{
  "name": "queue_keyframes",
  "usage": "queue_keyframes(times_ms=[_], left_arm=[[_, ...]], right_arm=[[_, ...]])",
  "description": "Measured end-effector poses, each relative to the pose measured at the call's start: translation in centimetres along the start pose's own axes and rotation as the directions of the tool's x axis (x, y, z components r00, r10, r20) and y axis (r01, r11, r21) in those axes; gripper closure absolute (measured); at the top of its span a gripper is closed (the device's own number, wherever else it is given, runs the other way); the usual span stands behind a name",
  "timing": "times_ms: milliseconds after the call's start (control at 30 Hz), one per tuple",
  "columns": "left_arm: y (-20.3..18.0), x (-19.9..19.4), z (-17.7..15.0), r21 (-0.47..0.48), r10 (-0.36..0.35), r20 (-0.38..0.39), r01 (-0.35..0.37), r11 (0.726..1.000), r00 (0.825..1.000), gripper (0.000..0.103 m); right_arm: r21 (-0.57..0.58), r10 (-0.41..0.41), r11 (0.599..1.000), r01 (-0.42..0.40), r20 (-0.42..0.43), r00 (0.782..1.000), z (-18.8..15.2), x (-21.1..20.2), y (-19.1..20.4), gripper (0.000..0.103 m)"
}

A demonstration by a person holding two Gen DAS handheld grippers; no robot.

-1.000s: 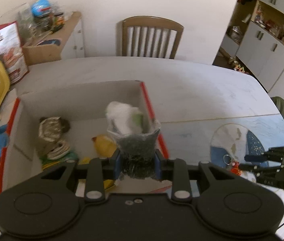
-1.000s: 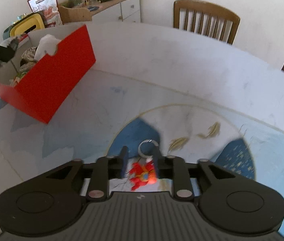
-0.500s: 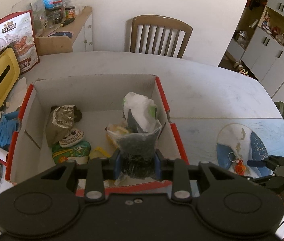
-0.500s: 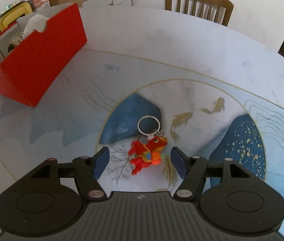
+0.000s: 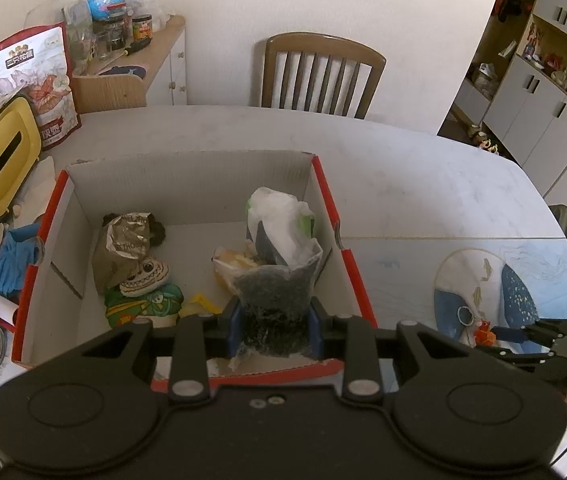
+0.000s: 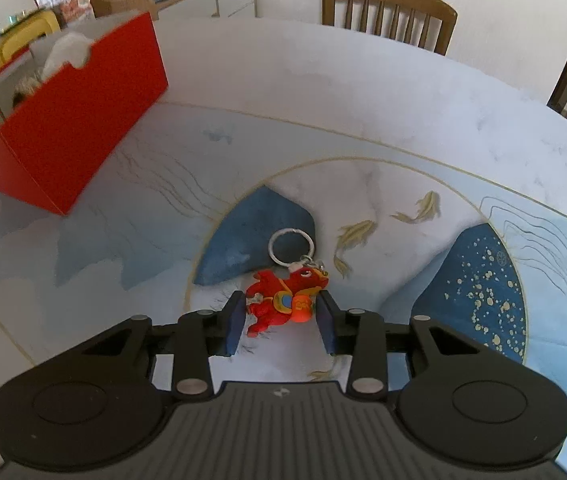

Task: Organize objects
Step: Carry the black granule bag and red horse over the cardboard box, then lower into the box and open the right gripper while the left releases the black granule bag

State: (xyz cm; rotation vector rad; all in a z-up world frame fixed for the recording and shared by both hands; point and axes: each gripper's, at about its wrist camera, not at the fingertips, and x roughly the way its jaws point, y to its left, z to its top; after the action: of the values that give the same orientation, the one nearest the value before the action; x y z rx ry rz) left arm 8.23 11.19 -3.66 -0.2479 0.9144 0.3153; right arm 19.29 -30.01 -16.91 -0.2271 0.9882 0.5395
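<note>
We hold the left gripper clamped on a clear bag of dark granules, poised over the near right part of the red cardboard box. Our right gripper has its 2 jaws partly spread, straddling the red keychain figure lying on the patterned table mat; contact unclear.
</note>
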Motion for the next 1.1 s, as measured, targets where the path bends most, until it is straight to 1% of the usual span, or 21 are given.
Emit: queue_keyframes(times_ms=[233,400,567,767,900,1100], left_arm=[[1.0,-0.8,0.5,-0.015,-0.009,0.013,0.009,1.000,1.000,0.073],[1.8,-1.6,0.8,-0.012,-0.010,0.027,0.010,1.000,1.000,0.073],[2.6,-2.5,1.0,0.002,-0.001,0.038,0.001,1.000,0.999,0.073],[4.0,-3.1,1.1,0.010,0.010,0.047,-0.010,1.000,0.999,0.073],[5.3,-3.3,1.2,0.017,0.016,0.052,-0.016,1.000,0.999,0.073],[7.6,-2.6,1.6,0.016,0.033,0.043,-0.033,0.999,0.999,0.073]], right_arm=[[-0.001,0.069,0.998,-0.069,0.087,0.994,2.2,-4.5,1.7,0.066],[-0.041,0.140,0.990,-0.135,0.149,0.979,4.8,-7.7,4.4,0.066],[-0.112,0.209,0.975,-0.190,0.191,0.959,7.5,-9.6,7.9,0.066],[-0.192,0.264,0.955,-0.225,0.214,0.940,10.0,-10.2,12.8,0.066],[-0.233,0.286,0.944,-0.234,0.222,0.932,11.4,-10.1,15.8,0.066],[-0.271,0.297,0.934,-0.234,0.220,0.929,13.1,-8.9,19.5,0.066]])
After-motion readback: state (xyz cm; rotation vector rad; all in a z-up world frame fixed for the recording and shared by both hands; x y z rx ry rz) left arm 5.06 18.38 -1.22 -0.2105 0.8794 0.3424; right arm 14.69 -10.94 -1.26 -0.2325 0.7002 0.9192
